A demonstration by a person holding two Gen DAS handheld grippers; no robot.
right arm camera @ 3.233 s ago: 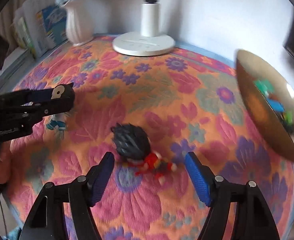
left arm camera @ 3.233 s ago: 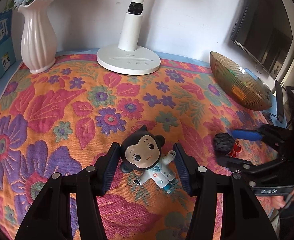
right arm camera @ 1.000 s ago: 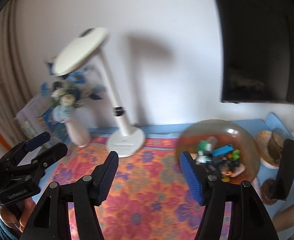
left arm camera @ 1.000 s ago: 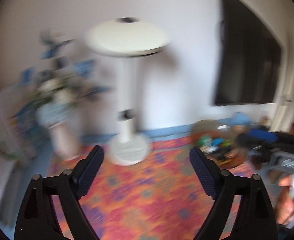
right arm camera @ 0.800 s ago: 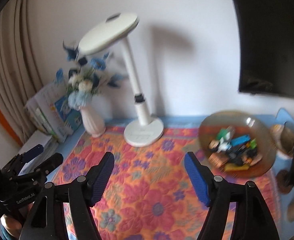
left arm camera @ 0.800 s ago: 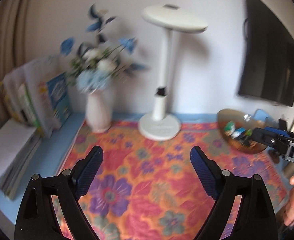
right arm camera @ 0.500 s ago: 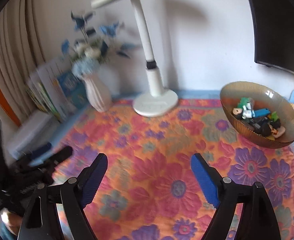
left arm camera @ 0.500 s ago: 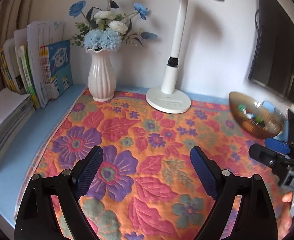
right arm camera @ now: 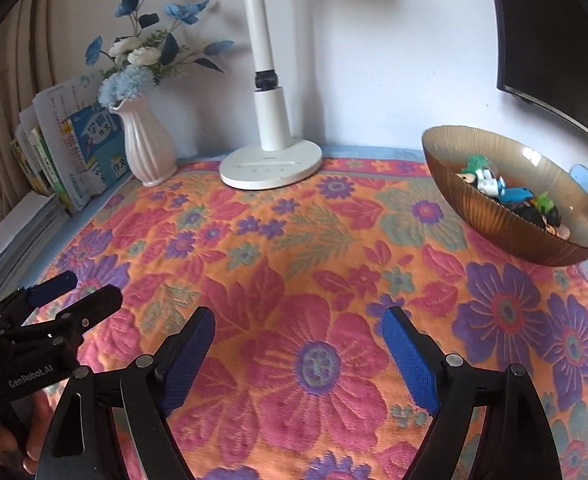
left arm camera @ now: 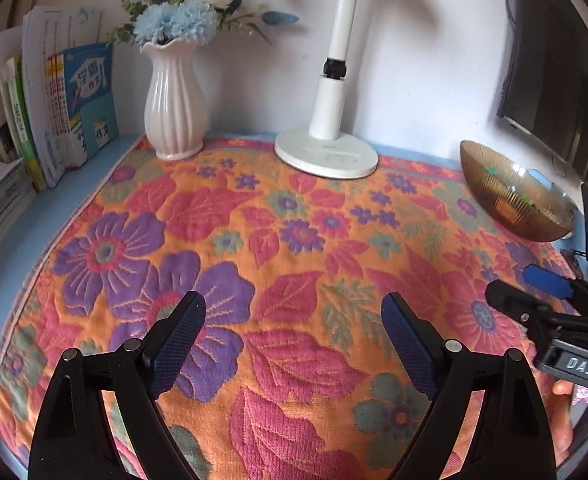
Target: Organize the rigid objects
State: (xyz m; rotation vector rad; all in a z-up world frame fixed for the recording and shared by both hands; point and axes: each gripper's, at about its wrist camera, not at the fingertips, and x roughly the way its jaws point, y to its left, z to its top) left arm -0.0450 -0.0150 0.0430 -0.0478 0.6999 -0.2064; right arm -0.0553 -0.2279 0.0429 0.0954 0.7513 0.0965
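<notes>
- Amber ribbed glass forms the bowl, which sits ahead and to the right of the right gripper, well apart from it, at the far right corner of the flowered cloth.
- Small toys lie heaped inside the bowl: a blue piece, a green piece, a white figure and some dark ones; finer detail is too small to tell.
- Right gripper: jaws spread wide, blue pads apart, nothing between them, only the cloth below.
- Left gripper: jaws likewise spread wide, with nothing held, over a purple flower and red leaves of the cloth.
- From the left gripper the bowl stands far ahead to the right, seen from its side, so little of its contents shows.
- Each gripper appears in the other's view: the right one at the right edge of the left wrist view, the left one at the lower left of the right wrist view, with a hand on its handle.
- A white lamp stands on its round base straight ahead of both grippers, at the back of the desk.
- A pale ribbed vase with blue and white flowers stands just left of the lamp base.
- Books lean upright against the wall, far left of the vase.
- A dark screen hangs on the wall above the bowl.
</notes>
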